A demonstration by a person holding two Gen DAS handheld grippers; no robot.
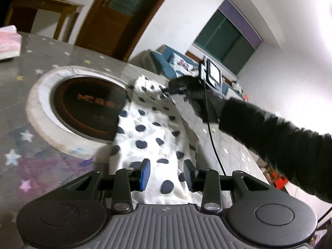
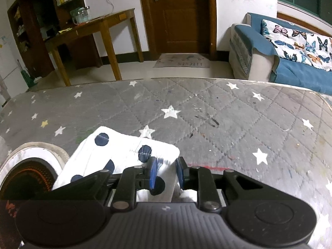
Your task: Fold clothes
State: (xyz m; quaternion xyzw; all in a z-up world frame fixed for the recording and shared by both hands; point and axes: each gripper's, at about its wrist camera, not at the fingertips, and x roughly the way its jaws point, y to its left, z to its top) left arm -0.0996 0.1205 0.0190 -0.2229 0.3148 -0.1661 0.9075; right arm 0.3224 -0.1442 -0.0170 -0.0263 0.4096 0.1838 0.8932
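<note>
Across the star-printed quilted table cover [image 2: 207, 108] lay the white garment with dark blue dots [image 1: 145, 128], stretched in a long narrow strip, one side of it overlapping the round black hob [image 1: 87, 108] set into the table. At the near end, the left gripper [image 1: 167, 173] stood with its jaws parted, cloth lying loosely between the blue pads [image 1: 145, 172] and neither pad pressing on it. At the far end the right gripper [image 2: 166, 174] was narrowly open over the folded corner, a fold of cloth between its pads; whether they pinched it could not be told. A black-sleeved arm [image 1: 280, 137] carried that gripper, its cable [image 1: 213, 145] trailing beside the cloth. Beyond stood a wooden door [image 2: 178, 16] and a blue sofa [image 2: 290, 68]. With the near end released, any pull from the far end would probably drag the strip askew or undo the fold. The cable could also snag an edge.
</note>
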